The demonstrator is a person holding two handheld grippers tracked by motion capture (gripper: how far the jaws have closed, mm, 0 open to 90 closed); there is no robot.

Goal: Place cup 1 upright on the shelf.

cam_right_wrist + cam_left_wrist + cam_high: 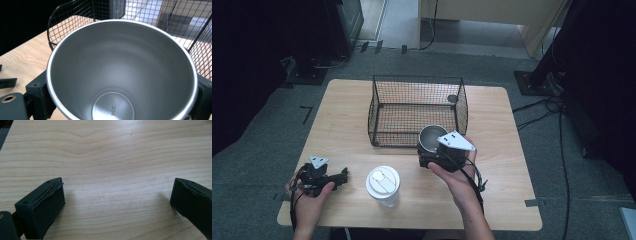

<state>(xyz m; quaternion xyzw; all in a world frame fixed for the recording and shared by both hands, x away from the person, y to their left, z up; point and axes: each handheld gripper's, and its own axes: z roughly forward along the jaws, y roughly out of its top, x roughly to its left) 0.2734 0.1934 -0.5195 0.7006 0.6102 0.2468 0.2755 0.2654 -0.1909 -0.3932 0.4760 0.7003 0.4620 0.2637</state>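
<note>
A light wooden table (352,100) sits before you, and at its far middle stands a black wire basket (417,111), open at the top. Just in front of the basket's near right corner, your right gripper (434,152) holds a steel cup (432,138) off the table, mouth up. Seen from the right gripper view, the cup (120,72) is empty, and a black jaw presses against its outer wall on each side, so the cup is pinched across its body. At the near middle of the table stands a white lidded cup (383,185), untouched. At the near left, your left gripper (339,177) rests low by the table, its jaws spread wide with bare wood between them.

You appear to be at the carrying step: the steel cup is picked up but not yet in the basket. Next you would need to lift it above the basket's near rim, move it forward over the mesh floor, lower it upright, and only then let the jaws part.
</note>
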